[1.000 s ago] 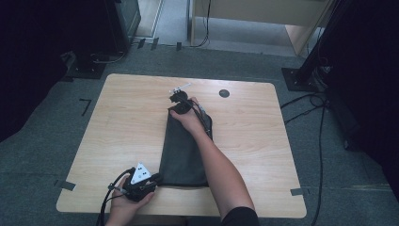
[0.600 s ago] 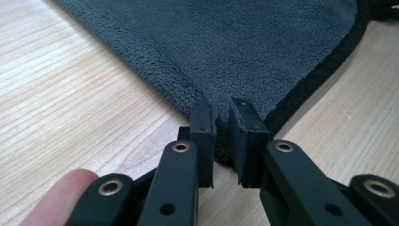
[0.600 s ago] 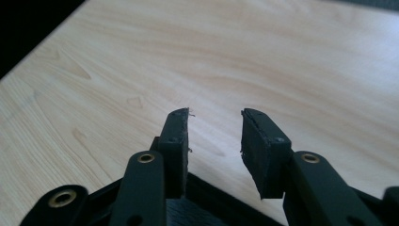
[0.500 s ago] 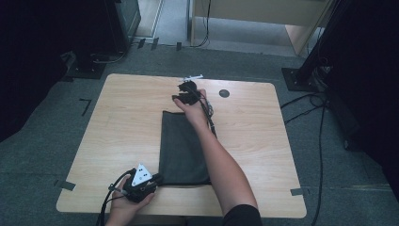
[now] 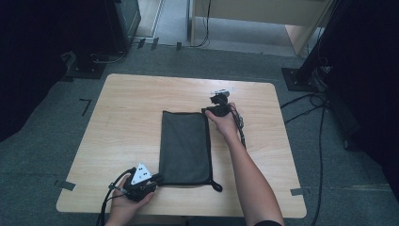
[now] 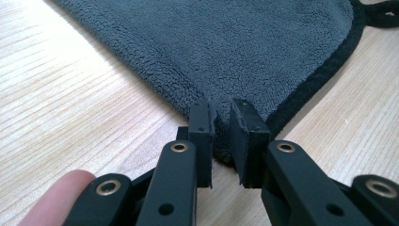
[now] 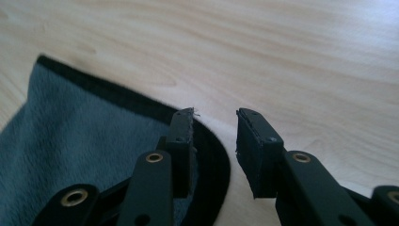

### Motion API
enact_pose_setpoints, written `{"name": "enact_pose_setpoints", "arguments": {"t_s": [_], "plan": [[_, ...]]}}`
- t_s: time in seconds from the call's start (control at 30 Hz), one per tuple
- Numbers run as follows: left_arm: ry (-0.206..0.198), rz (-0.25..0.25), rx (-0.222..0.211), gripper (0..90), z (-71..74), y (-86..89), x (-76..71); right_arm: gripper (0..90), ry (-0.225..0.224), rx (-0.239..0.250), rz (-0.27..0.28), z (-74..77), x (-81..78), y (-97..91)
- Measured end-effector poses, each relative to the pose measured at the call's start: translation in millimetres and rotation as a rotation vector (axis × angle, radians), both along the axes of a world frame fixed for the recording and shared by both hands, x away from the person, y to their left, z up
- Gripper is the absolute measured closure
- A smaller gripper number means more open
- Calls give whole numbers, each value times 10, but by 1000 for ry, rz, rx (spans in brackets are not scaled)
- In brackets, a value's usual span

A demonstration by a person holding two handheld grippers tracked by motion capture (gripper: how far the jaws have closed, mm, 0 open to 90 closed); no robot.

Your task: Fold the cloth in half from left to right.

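the grey cloth (image 5: 184, 147) lies flat on the table (image 5: 122, 117), folded into a tall rectangle, its black-edged loop (image 5: 215, 186) poking out at the near right corner. the left gripper (image 5: 151, 181) sits at the cloth's near left corner with its jaws pinched tight on the cloth edge (image 6: 221, 117). the right gripper (image 5: 212, 110) is at the cloth's far right corner, where its jaws have just eased apart then drawn in a little; 1 jaw sits over the black hem (image 7: 207, 155), the other over bare wood, nothing pressed between them
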State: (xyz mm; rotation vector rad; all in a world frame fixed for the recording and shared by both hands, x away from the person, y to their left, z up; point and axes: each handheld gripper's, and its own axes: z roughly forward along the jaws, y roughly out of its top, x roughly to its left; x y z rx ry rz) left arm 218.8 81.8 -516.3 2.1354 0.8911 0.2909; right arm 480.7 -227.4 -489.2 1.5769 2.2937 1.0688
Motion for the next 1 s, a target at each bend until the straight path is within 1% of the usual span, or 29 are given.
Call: {"name": "enact_pose_setpoints", "arguments": {"t_s": [0.03, 0.07, 0.1, 0.17, 0.2, 0.23, 0.3, 0.4, 0.5, 0.53, 0.63, 0.7, 0.73, 0.77, 0.8, 0.83, 0.87, 0.9, 0.93, 0.97, 1.0], "plan": [[0, 0, 0, 796, 0, 0, 0, 643, 6, -9, 16, -26, -3, 20], [-1, 0, 0, 797, -1, 0, 0, 627, 11, -39, 35, -76, -3, 70], [-1, 0, 0, 797, -1, 0, 0, 627, 11, -39, 35, -76, -3, 70], [-2, -1, -1, 796, -2, 1, -1, 636, 13, -64, 37, -121, 6, 116], [-3, -1, -1, 796, -3, 2, -3, 675, -4, -71, 26, -132, 5, 141], [-3, -1, -1, 796, -3, 2, -3, 675, -4, -71, 26, -132, 5, 141], [-6, 0, -3, 796, -5, 1, -7, 720, -27, -88, 24, -134, -5, 163], [-7, -3, -1, 795, -6, 5, -6, 778, -78, -130, 39, -110, -35, 194], [-6, -2, -4, 795, -6, 4, -6, 790, -112, -145, 48, -77, -59, 211], [-7, -2, -3, 795, -6, 4, -5, 793, -112, -148, 48, -65, -68, 215], [-7, -3, -4, 796, -6, 1, -6, 799, -130, -160, 51, -37, -75, 213], [-8, -3, -3, 797, -6, 0, -7, 801, -134, -170, 36, -22, -79, 209], [-8, -3, -3, 797, -6, -1, -7, 801, -125, -175, 22, -16, -81, 202], [-8, -3, -3, 797, -6, -1, -7, 800, -126, -179, 15, -24, -73, 187], [-9, -3, -3, 797, -6, -1, -7, 793, -115, -181, 3, -36, -71, 174], [-8, -3, -4, 797, -6, -1, -7, 767, -95, -182, -7, -60, -67, 171], [-7, -5, -1, 797, -5, 2, -6, 721, -70, -188, -5, -97, -56, 165], [-7, -3, -3, 796, -6, 2, -5, 694, -56, -170, -4, -129, -50, 151], [-5, -3, -3, 792, -6, 4, -3, 640, -51, -150, -18, -131, -50, 127], [-3, 0, -4, 760, -5, 6, -2, 582, -51, -142, -41, -121, -53, 80], [-3, 4, -7, 760, -6, 8, 1, 582, -51, -142, -41, -121, -53, 80]]}}
